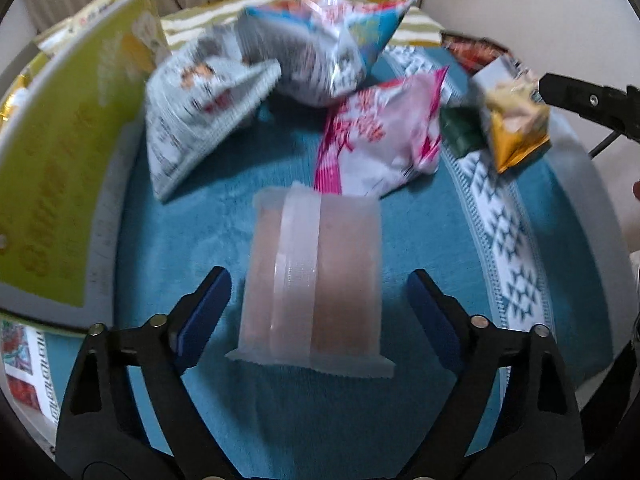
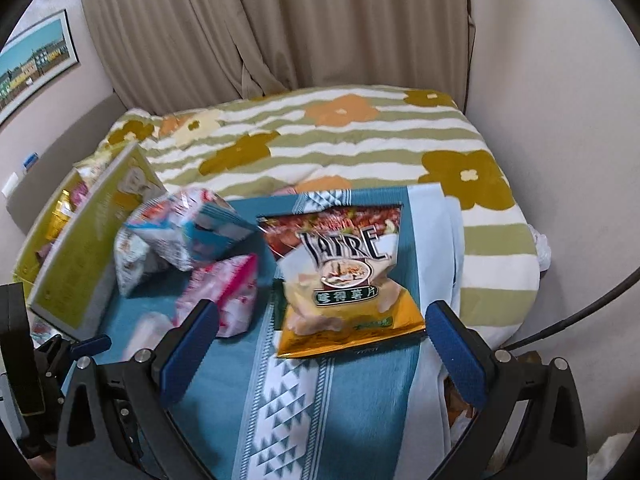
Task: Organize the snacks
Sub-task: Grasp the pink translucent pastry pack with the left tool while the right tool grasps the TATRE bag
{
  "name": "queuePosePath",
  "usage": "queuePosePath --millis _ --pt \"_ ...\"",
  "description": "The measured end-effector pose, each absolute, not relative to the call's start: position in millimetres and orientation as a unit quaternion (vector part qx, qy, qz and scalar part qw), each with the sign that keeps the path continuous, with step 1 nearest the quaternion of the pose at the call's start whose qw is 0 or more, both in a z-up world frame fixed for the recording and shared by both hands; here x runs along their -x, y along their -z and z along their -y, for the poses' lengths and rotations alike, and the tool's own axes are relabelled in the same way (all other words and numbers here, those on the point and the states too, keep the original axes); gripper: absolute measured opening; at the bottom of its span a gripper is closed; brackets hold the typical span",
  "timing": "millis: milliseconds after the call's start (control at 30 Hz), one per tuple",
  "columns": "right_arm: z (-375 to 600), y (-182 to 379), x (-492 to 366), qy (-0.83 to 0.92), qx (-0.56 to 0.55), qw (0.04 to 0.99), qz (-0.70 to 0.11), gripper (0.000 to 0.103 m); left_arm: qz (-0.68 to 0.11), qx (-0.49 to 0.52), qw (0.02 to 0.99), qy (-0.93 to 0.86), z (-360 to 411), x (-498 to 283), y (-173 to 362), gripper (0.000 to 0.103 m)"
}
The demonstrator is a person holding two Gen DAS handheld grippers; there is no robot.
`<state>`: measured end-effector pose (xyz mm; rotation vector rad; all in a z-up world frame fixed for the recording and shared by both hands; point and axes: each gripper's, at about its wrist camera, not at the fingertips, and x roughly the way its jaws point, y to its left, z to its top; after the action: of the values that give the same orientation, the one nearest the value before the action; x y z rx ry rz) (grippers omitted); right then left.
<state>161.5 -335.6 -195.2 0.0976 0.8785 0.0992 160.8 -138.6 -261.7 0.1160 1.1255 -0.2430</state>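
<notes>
On the teal towel (image 1: 168, 216) spread over a bed, a frosted translucent plastic snack packet with a pale brown filling (image 1: 312, 280) lies flat, directly ahead of the left gripper (image 1: 318, 298). Its blue-padded fingers (image 1: 208, 304) stand apart, one on either side of the packet and not touching it. Beyond the packet lie a pink-and-white snack bag (image 1: 376, 136), a grey-white bag (image 1: 200, 108) and a blue-and-white foil bag (image 1: 320, 48), bunched close together. To the left stands a yellow-green cardboard box (image 1: 60, 168) with more packets inside it.

In the right wrist view, the right gripper (image 2: 324, 336) hovers with its fingers (image 2: 460, 356) wide apart around the lower edge of a gold chip bag printed with dark lettering (image 2: 348, 284); whether they touch it cannot be told. The chip bag rests on the towel beside its white patterned band (image 2: 288, 400). A green-striped floral blanket (image 2: 360, 136) covers the bed behind, with beige curtains (image 2: 260, 20) beyond it.
</notes>
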Motion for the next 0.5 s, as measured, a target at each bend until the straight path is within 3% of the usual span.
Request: queuePosePath --millis 500 --pt "331 228 -202 -0.052 -0.013 0.889 -0.454 0.102 -0.543 -0.077 0.828 0.115 155 -163 278 0.061"
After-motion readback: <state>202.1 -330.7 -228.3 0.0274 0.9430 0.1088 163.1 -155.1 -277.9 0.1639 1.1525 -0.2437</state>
